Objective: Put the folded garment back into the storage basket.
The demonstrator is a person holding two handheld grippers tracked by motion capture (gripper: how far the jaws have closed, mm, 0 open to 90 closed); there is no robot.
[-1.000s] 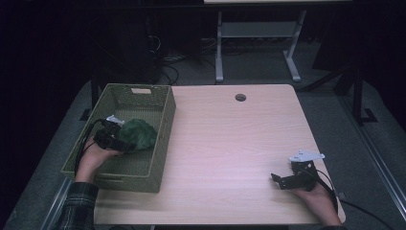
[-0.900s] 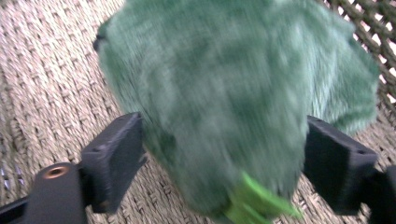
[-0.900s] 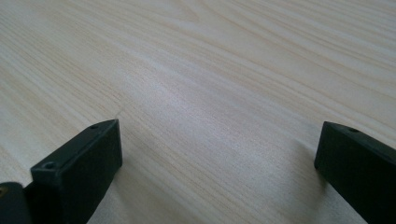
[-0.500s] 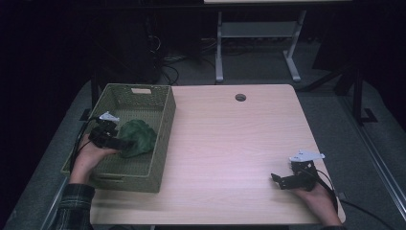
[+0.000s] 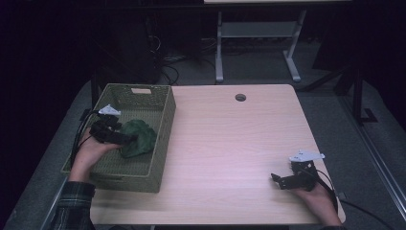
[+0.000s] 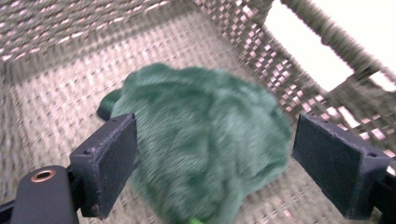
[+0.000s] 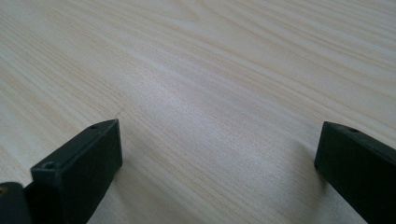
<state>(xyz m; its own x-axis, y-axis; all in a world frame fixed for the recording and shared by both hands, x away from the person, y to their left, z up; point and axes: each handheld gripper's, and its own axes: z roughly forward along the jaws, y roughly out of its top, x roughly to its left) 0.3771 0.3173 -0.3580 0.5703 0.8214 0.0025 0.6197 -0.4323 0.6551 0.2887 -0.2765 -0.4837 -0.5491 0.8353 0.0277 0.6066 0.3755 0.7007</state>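
Observation:
A soft dark green bundle point(image 5: 140, 138) lies inside the woven olive basket point(image 5: 139, 88) at the table's left. My left gripper point(image 5: 128, 139) hovers just over the bundle's left side, held by a hand in a plaid sleeve. Its jaws have just been opening and now stand wide apart. In the left gripper view the green bundle point(image 6: 201, 140) sits between the jaws; one pad point(image 6: 109, 163) is at its edge, the other stands apart. My right gripper point(image 5: 277, 180) rests low at the table's front right, open, with bare wood point(image 7: 210, 70) between its jaws.
The basket's mesh wall point(image 6: 299, 79) rises close beyond the bundle. The pale wooden table point(image 5: 230, 143) has a round cable hole point(image 5: 240, 97) near its far edge. A desk frame and cables stand on the dark floor behind.
The left hand has lifted slightly and drawn back from the green bundle, which stays in the basket. The right hand has not moved.

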